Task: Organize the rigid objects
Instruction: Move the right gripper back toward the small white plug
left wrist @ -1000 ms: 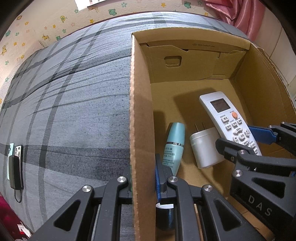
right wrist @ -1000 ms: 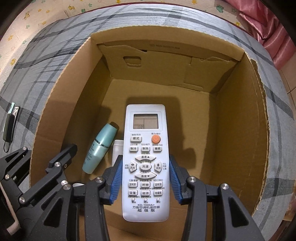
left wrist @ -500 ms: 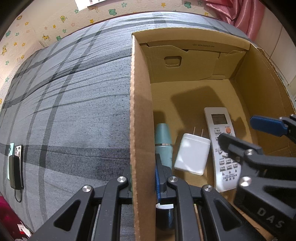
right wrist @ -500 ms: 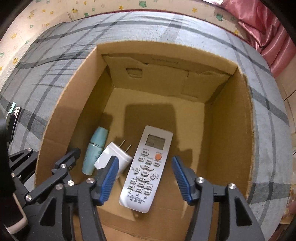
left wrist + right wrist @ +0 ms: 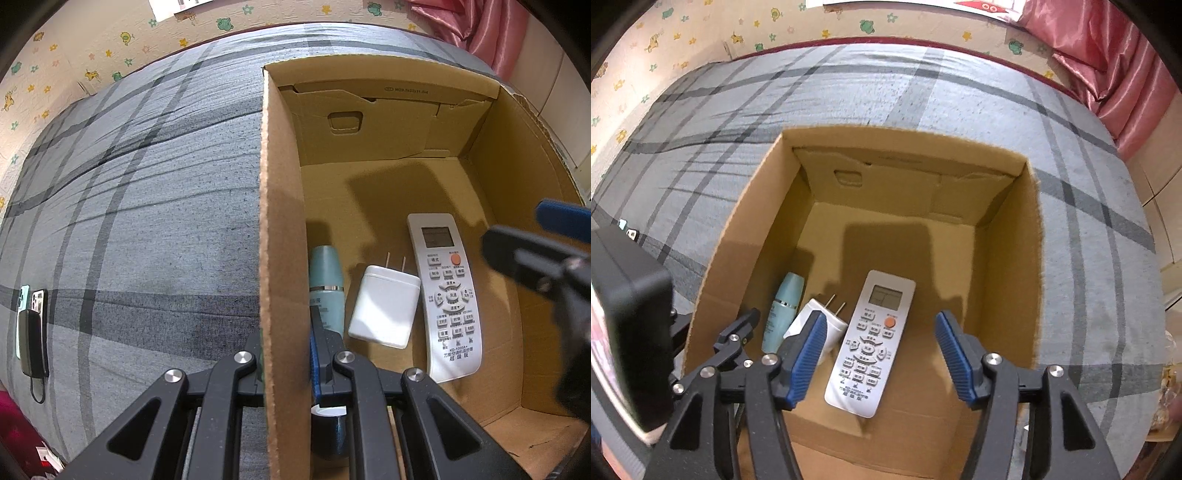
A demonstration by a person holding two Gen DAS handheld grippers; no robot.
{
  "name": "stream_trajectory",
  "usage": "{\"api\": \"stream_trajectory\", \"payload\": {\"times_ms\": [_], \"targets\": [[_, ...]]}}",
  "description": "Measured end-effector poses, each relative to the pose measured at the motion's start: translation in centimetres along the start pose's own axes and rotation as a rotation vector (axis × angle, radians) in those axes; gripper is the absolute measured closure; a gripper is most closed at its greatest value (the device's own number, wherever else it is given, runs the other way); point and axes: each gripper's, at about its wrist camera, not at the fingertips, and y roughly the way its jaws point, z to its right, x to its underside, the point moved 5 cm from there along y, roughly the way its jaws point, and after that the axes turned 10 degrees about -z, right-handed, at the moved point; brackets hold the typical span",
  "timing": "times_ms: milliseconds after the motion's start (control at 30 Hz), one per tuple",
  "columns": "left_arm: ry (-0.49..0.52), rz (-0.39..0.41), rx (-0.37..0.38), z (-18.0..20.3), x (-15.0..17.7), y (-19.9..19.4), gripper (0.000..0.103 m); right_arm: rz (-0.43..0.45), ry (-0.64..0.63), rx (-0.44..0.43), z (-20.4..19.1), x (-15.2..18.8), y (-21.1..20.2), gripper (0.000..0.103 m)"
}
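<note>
Right claw (image 5: pixel 877 356): jaws just opened, empty; white rectangular plastic remote control (image 5: pixel 870 341) released onto brown cardboard box (image 5: pixel 1012 280) floor.
Left claw (image 5: pixel 286 363): clamped on box's left wall.

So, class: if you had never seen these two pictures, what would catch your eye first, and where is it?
The open brown cardboard box on the grey plaid bedcover dominates. On its floor lie a white air-conditioner remote control, a white plug adapter and a teal bottle, side by side. The right gripper hangs open above the remote control; the left gripper is clamped on the box's side wall.
</note>
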Motion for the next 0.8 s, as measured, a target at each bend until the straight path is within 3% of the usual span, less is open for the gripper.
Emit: {"api": "stream_trajectory", "payload": {"times_ms": [300,800], "targets": [[0.0,-0.001,-0.004,0.0,0.0,0.0,0.089,0.047,0.033,-0.003,2.3,0.0,-2.9,0.001],[-0.002,0.0,-0.003,0.0,0.0,0.1,0.089,0.085,0.096,0.003,7.9,1.3,-6.0,0.0]]}}
